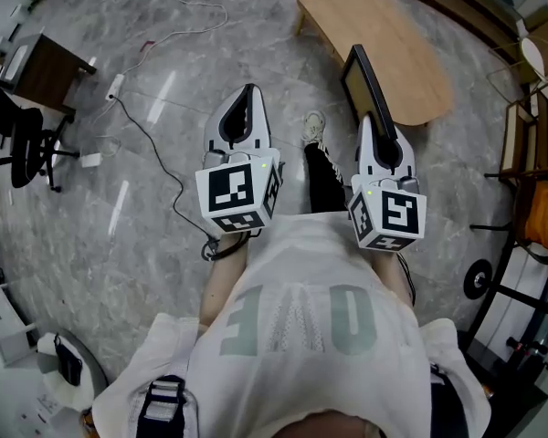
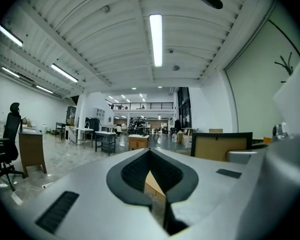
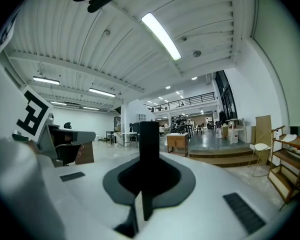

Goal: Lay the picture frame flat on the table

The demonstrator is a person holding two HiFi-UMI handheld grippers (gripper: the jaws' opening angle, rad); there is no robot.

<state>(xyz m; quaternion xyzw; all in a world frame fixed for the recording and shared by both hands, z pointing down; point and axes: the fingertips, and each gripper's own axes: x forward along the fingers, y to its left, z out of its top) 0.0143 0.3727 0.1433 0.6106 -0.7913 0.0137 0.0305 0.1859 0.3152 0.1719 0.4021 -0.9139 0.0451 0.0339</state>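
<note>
The picture frame [image 1: 363,82] is black and stands upright, edge-on, at the near edge of the oval wooden table [image 1: 384,26]. My right gripper [image 1: 366,121] is shut on its near edge. In the right gripper view the frame [image 3: 149,144] shows as a black upright bar clamped between the jaws. My left gripper [image 1: 249,91] hangs over the floor to the left of the table, shut with nothing in it. In the left gripper view the frame [image 2: 221,147] shows at the right, a tan panel in a black border.
The person's leg and shoe [image 1: 313,128] stand between the grippers. A cable [image 1: 151,144] and a power strip [image 1: 115,85] lie on the marble floor at the left. An office chair [image 1: 23,140] and a wooden desk [image 1: 47,69] are at the far left, and shelving [image 1: 530,126] is at the right.
</note>
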